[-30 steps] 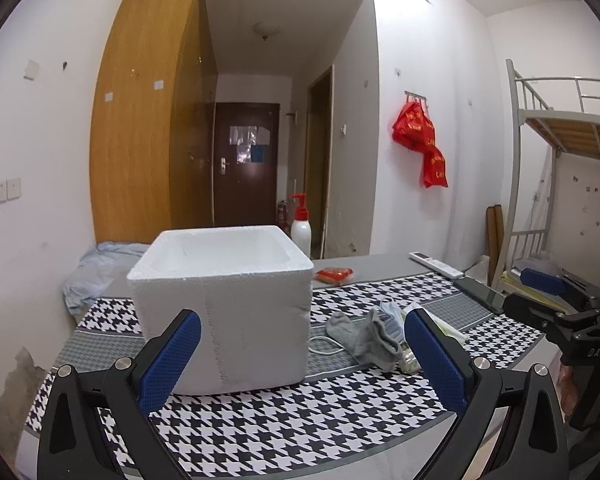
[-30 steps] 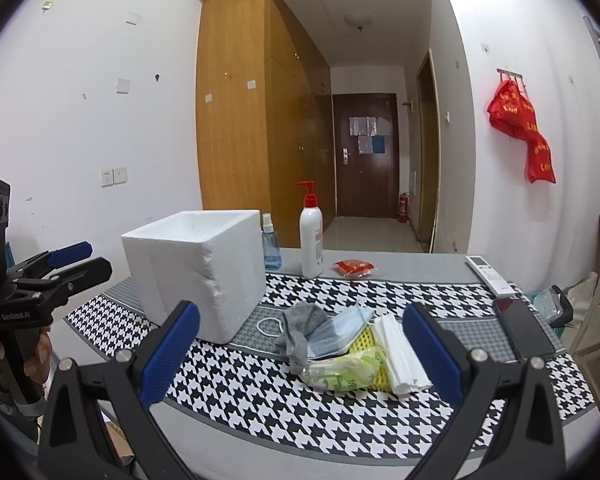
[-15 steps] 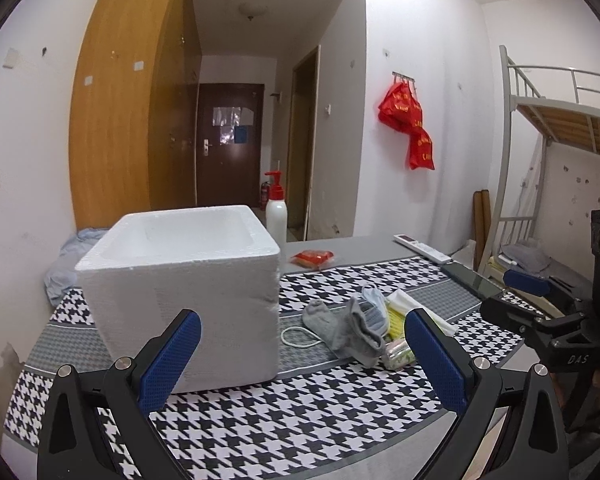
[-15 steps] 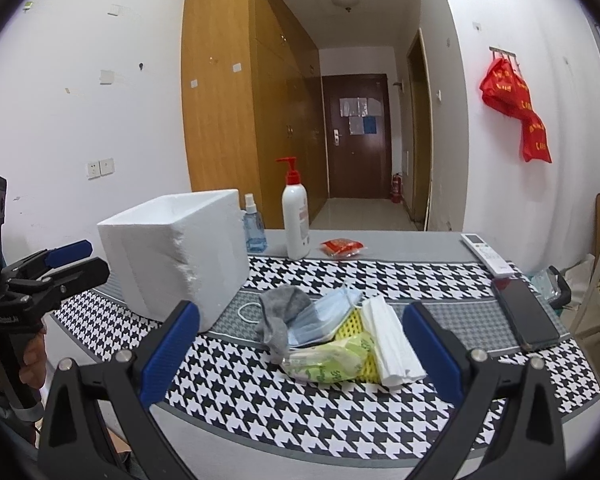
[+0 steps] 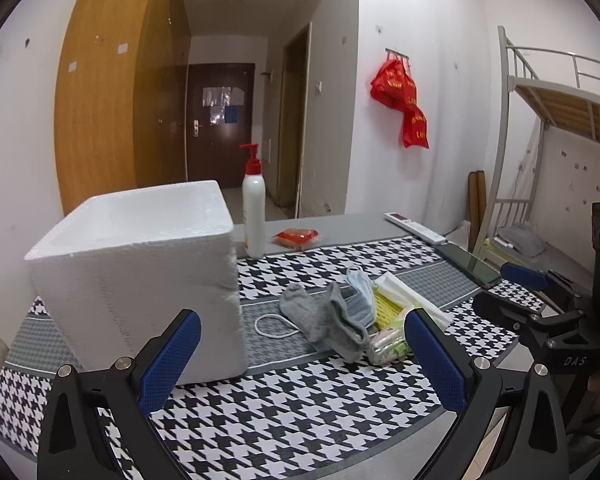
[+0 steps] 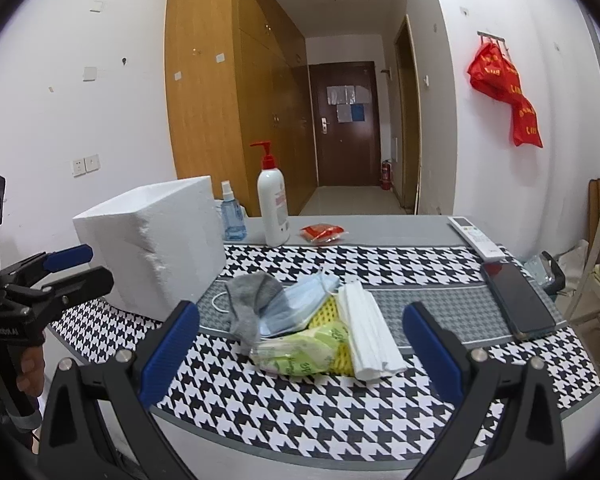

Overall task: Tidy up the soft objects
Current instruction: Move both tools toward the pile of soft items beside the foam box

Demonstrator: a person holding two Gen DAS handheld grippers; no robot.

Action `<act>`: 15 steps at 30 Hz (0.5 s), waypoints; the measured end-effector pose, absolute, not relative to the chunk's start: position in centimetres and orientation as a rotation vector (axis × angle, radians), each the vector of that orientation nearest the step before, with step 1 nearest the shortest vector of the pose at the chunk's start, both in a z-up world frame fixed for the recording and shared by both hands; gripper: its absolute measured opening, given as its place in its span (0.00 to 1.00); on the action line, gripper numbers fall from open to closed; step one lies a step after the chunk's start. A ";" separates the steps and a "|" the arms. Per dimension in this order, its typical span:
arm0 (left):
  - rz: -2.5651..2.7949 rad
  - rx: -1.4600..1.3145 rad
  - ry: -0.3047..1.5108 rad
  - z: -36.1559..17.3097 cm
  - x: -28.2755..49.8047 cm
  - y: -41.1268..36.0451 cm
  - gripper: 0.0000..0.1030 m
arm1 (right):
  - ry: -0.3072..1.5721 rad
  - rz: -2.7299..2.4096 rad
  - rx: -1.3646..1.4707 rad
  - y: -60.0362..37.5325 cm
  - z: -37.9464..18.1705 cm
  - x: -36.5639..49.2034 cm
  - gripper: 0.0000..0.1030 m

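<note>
A heap of soft things lies mid-table on the houndstooth cloth: a grey sock (image 6: 252, 300) (image 5: 328, 320), a blue face mask (image 6: 296, 308) (image 5: 360, 296), a green tissue pack (image 6: 300, 354) (image 5: 388, 342), a yellow mesh piece (image 6: 328, 310) and a white folded cloth (image 6: 370, 332) (image 5: 408, 292). A white foam box (image 5: 140, 272) (image 6: 156, 240) stands to the heap's left. My left gripper (image 5: 300, 364) is open near the front edge, facing the box and sock. My right gripper (image 6: 300, 354) is open, empty, in front of the heap.
A white pump bottle (image 6: 274, 208), a small blue spray bottle (image 6: 232, 216) and a red packet (image 6: 322, 233) stand behind. A remote (image 6: 476, 238) and a phone (image 6: 518, 304) lie at the right. Wardrobe, door and a bunk bed frame (image 5: 540, 120) surround the table.
Both grippers have drifted closer to the table; the left view has swung right, so the box now sits further left. Both stay open and empty.
</note>
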State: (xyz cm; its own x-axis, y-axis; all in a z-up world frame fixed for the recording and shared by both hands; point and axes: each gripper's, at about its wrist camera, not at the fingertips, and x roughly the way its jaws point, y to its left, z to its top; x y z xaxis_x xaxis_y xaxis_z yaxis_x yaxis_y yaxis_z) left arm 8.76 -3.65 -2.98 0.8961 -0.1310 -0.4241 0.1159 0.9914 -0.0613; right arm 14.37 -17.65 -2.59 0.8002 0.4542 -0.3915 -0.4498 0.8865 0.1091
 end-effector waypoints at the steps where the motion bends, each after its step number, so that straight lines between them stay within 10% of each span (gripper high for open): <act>1: -0.129 -0.035 0.446 -3.0 9.0 -3.8 0.99 | 0.425 0.485 0.010 -17.7 -2.7 14.5 1.00; 15: -0.145 -0.009 0.524 -4.4 11.8 -6.5 0.99 | 0.487 0.436 0.032 -19.7 -4.3 16.8 1.00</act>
State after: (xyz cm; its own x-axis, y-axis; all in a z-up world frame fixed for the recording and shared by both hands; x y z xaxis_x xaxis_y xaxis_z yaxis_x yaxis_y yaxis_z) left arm 11.78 -6.47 -4.40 0.8559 -0.1403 -0.4977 0.1359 0.9897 -0.0452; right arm 16.78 -19.66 -4.28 0.7938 0.4128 -0.4466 -0.3975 0.9080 0.1326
